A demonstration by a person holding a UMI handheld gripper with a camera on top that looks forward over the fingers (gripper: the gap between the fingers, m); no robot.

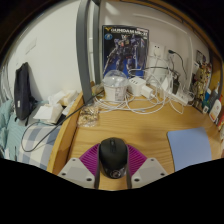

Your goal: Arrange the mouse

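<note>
A black computer mouse (pixel 112 153) sits between my two fingers, above the wooden desk (pixel 150 125). My gripper (pixel 112 160) is shut on the mouse, with the purple pads (pixel 88 157) pressing its left and right sides. The mouse's rear end points toward the camera and its front reaches just past the fingertips. A blue mouse pad (pixel 190 146) lies on the desk ahead and to the right of the fingers.
At the back of the desk are white cables and chargers (pixel 140 92), a robot-model poster (pixel 126 50) on the wall and small items at the right (pixel 208 100). To the left stand a monitor (pixel 24 88) and white boxes (pixel 55 105).
</note>
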